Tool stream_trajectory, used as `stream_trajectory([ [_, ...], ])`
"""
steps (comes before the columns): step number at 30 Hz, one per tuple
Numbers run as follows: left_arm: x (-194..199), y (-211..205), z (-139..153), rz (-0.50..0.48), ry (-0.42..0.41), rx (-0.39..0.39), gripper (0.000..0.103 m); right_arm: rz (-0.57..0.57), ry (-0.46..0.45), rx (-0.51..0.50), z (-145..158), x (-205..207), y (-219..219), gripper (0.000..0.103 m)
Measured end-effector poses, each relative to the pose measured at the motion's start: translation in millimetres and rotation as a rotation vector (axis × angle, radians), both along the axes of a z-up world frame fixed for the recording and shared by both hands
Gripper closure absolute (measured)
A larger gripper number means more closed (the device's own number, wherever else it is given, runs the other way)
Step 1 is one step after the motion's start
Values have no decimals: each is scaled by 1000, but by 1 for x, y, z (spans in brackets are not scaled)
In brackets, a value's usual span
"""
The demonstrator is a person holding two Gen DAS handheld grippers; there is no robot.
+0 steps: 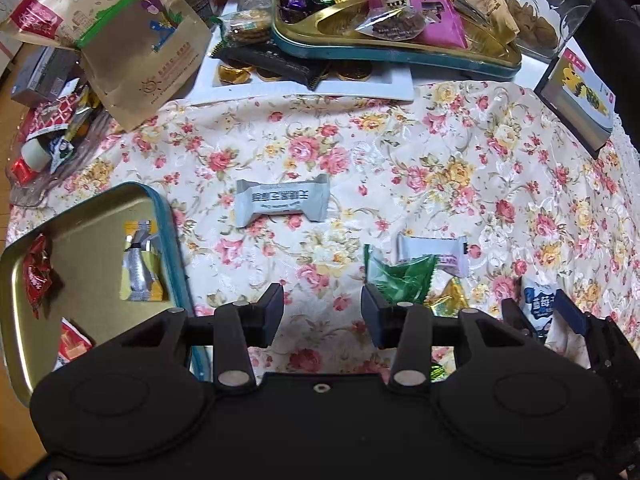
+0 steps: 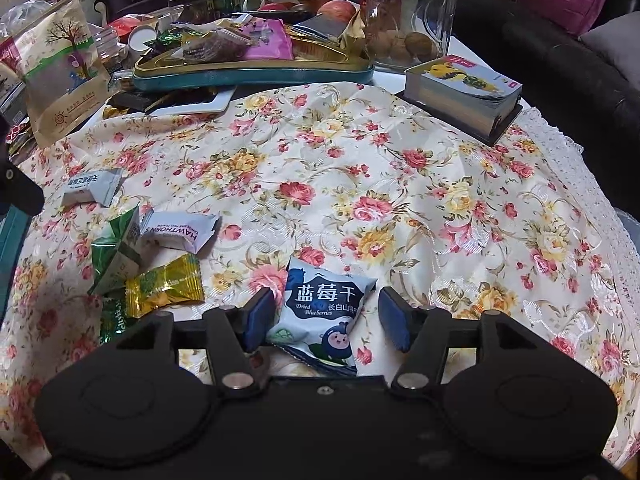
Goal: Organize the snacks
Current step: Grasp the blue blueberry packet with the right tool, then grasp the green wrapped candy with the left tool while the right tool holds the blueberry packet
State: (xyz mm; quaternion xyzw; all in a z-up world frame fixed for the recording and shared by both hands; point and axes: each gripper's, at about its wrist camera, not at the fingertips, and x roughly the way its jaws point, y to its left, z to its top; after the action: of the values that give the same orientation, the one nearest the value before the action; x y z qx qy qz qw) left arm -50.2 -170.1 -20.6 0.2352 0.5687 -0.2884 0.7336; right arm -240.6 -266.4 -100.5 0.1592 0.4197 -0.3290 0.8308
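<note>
Your right claw [image 2: 326,316] points steeply down at the flowered cloth [image 2: 360,168] that covers the surface, and its two blue-padded fingers stand apart on either side of a pale blue dried-blueberry packet [image 2: 320,316]. The left finger sits just against the packet's edge, the right one is clear of it, and the packet lies flat on the cloth, so nothing is gripped there. Your left claw [image 1: 322,312] hangs over bare cloth with its fingers apart and empty; the gap between them is modest. Just ahead of it and to the right lies a small cluster of loose snacks: a green wrapper [image 1: 400,276], a white hawthorn packet [image 1: 434,254] partly under it, and a gold-yellow candy [image 1: 448,300] touching the green one. A grey-white wrapped snack [image 1: 282,204] lies alone further ahead, well apart from the cluster. To the left of your left claw sits an open gold tin with a teal rim [image 1: 172,240], holding a red-wrapped candy [image 1: 36,276], a yellow-and-silver packet [image 1: 140,268] and a red-orange packet at its near edge. At the far side of the surface a second teal-rimmed tray [image 2: 256,74] is heaped with assorted wrapped sweets, with a large kraft paper pouch [image 2: 64,68] to its left, a clear jar [image 2: 408,16] to its right, and a thick stack of cards [image 2: 460,92] on the cloth's right corner.
</note>
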Motion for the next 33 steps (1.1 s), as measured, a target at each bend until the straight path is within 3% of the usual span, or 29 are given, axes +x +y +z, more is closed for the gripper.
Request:
stream_trajectory([
  [8,-11,-15,-7,-51,94,-78,51,-40,-2,13,3,-6,-5,62],
  [23,-18,-39,-35,-81,70,-17,51,-51,26,47,5,-2,-9,61],
  [33,7,-19,-50,7,45,32,49,-89,23,101,8,-2,-16,61],
])
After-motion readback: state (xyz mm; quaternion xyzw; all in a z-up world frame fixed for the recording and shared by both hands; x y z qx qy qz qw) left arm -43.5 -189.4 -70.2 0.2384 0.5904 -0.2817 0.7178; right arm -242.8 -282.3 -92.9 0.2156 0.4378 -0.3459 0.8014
